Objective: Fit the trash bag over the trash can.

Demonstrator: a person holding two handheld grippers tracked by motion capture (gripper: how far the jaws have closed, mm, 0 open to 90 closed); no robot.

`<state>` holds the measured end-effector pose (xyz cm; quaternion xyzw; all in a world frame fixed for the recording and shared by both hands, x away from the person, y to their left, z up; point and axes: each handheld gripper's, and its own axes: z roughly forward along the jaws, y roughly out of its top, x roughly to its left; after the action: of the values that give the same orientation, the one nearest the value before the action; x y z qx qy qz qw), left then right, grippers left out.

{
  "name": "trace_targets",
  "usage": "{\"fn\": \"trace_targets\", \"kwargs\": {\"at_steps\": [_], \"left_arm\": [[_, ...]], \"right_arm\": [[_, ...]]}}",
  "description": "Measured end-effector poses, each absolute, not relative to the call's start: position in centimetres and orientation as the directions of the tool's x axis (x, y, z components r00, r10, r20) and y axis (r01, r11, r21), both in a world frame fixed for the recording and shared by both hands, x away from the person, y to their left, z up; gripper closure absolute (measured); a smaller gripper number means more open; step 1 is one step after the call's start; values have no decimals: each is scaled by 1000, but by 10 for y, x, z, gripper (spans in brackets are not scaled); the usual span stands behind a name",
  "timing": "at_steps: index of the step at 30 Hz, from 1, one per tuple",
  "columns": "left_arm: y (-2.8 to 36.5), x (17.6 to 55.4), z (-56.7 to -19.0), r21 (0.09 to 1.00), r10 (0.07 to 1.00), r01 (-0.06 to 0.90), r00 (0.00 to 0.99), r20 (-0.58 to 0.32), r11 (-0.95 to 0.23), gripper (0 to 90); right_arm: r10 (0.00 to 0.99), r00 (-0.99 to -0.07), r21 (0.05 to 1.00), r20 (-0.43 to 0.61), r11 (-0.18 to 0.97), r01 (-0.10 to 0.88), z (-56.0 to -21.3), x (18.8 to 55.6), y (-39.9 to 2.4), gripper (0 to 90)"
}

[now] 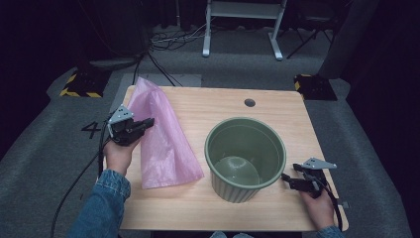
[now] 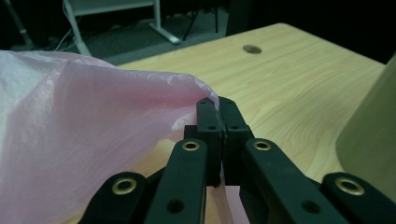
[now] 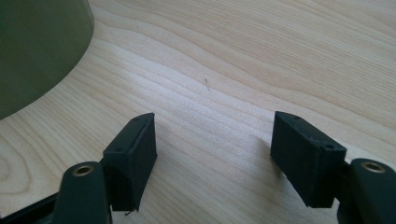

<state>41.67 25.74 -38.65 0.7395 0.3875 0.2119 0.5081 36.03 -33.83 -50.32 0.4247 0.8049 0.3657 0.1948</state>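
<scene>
Jaws of the left gripper (image 2: 218, 108) pinch a thin pink plastic bag (image 1: 161, 136), its far end draped over the table edge at upper left. The right gripper (image 3: 214, 144) gapes wide over bare wood beside a ribbed green plastic pot (image 1: 245, 157), cut off at that view's upper left.

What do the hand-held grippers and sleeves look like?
Both hand-held grippers, left and right, are black with two blocky jaws, brass-coloured rivets at the linkages and a grey three-cornered plate on top. A black cable trails from each. Sleeves are blue denim.

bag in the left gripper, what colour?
Translucent pink; the bag shows best in the high view, pinched by the left gripper.
</scene>
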Motion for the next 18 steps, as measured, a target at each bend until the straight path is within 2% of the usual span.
{"fn": "trace_targets", "kwargs": {"at_steps": [18], "left_arm": [[249, 402, -331, 971, 716, 200, 696, -46, -132, 892]], "right_arm": [[825, -564, 754, -4, 373, 540, -503, 360, -338, 313]]}}
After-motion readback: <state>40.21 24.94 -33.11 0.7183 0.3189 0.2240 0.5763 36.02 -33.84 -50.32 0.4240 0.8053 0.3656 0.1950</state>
